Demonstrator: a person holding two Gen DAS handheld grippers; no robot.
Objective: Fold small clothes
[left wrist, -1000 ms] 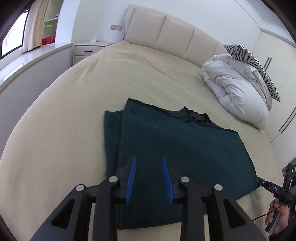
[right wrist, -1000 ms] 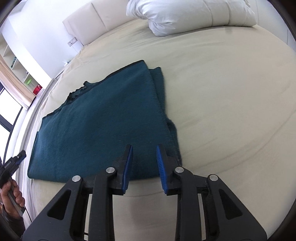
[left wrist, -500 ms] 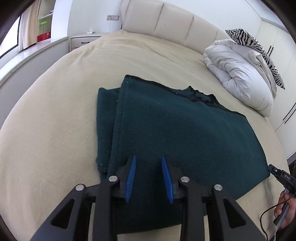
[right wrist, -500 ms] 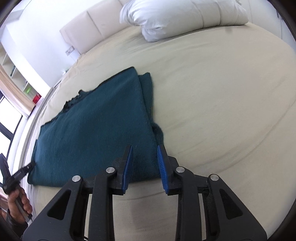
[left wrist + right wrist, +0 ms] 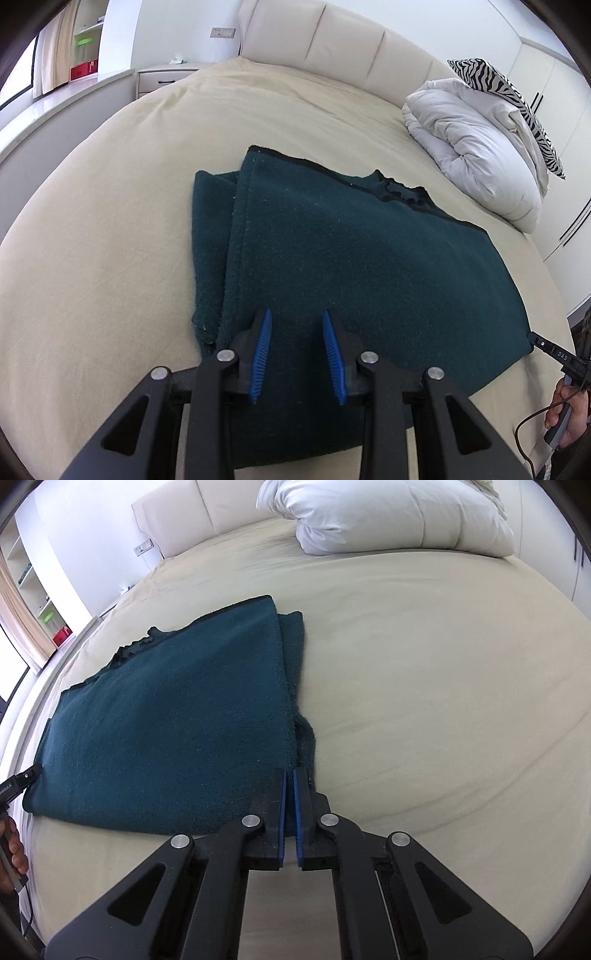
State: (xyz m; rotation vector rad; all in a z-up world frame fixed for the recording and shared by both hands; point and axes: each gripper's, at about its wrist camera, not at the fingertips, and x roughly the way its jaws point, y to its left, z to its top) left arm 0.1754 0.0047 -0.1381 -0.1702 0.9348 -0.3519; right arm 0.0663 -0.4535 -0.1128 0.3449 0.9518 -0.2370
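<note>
A dark teal knitted garment lies flat on the beige bed, its sides folded in and its black-edged neckline at the far side. It also shows in the right wrist view. My left gripper is open, its blue pads over the garment's near left hem. My right gripper is shut on the garment's near right corner, where the folded layers stack. The other gripper's tip shows at each view's edge.
The round beige bed stretches all around the garment. A folded white duvet with a zebra-print pillow lies at the far right. A nightstand and a window ledge stand at the far left.
Both grippers moved closer over the garment's near hem. The right gripper's jaws went from open to shut on the near right corner. The left gripper stayed open.
</note>
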